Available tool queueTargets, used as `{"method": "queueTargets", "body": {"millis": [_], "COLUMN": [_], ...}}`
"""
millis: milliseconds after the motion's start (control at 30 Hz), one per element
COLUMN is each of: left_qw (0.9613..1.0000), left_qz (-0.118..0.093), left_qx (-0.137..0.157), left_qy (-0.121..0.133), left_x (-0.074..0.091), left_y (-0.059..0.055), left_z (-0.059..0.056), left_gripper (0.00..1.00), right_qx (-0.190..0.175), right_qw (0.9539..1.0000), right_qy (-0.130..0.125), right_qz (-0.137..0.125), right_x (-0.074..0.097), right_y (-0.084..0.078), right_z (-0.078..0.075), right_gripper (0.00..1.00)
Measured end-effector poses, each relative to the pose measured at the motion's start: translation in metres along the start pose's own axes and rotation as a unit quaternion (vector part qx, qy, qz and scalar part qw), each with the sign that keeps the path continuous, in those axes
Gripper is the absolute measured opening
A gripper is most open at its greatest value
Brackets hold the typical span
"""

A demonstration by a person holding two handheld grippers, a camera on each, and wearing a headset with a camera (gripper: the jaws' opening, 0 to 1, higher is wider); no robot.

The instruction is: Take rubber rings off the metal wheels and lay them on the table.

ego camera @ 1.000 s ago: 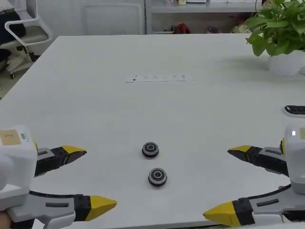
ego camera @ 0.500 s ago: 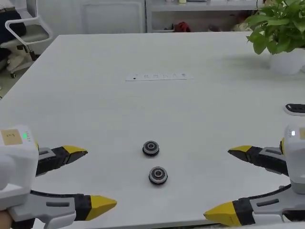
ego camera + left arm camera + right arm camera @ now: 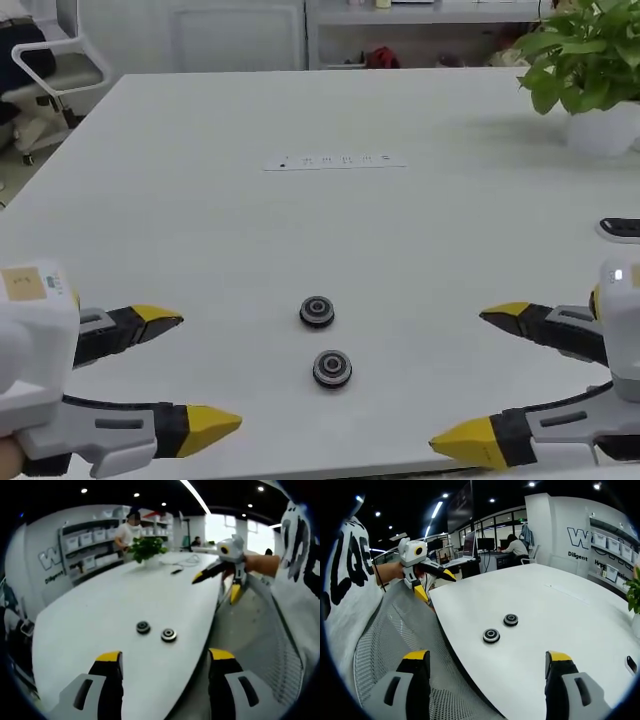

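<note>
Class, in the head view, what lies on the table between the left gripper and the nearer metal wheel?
Nothing: the head view shows bare table between the left gripper and the nearer metal wheel.

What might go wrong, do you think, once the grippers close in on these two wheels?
The near wheel lies close to the table's front edge, so a nudge from the open left gripper or right gripper could push it off.
The far wheel sits just behind it; jaws reaching for one may knock the other.
Both lie loose, so pulling a rubber ring may drag the whole wheel.
</note>
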State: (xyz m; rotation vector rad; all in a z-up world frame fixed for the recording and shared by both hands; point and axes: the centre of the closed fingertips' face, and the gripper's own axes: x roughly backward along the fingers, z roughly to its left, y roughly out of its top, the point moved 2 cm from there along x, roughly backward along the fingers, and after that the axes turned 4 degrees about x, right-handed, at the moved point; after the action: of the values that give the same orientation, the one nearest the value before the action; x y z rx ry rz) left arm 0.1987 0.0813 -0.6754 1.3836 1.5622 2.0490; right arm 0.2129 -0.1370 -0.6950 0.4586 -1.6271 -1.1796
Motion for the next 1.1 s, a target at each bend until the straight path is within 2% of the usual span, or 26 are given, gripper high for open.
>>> {"method": "queueTargets", "body": {"millis": [167,600,900,1100], "left_qw": [1.0,0.9997,0.9994,0.9992], "left_qz": [-0.004,-0.003,-0.01,-0.013], "left_qx": [-0.006,-0.024,-0.031,-0.036], "left_qy": [0.003,-0.002,-0.006,-0.014], "left_x": [0.001,-0.002,-0.007,-0.014], "left_y": [0.005,0.01,0.021,0.025], "left_z": [0.004,0.01,0.016,0.017], "left_gripper": [0.69,0.63,0.6,0.59], "right_qx": [0.002,0.008,0.005,0.016], "right_qw": [1.0,0.9999,0.9997,0.9997], "right_qy": [-0.002,-0.001,0.004,0.008], "right_qz": [-0.002,-0.014,-0.025,-0.015], "right_x": [0.001,-0.002,-0.012,-0.021], "right_y": [0.003,0.016,0.027,0.027], "right_z": [-0.003,-0.011,-0.019,-0.024], "right_gripper": [0.91,0.88,0.87,0.85]}}
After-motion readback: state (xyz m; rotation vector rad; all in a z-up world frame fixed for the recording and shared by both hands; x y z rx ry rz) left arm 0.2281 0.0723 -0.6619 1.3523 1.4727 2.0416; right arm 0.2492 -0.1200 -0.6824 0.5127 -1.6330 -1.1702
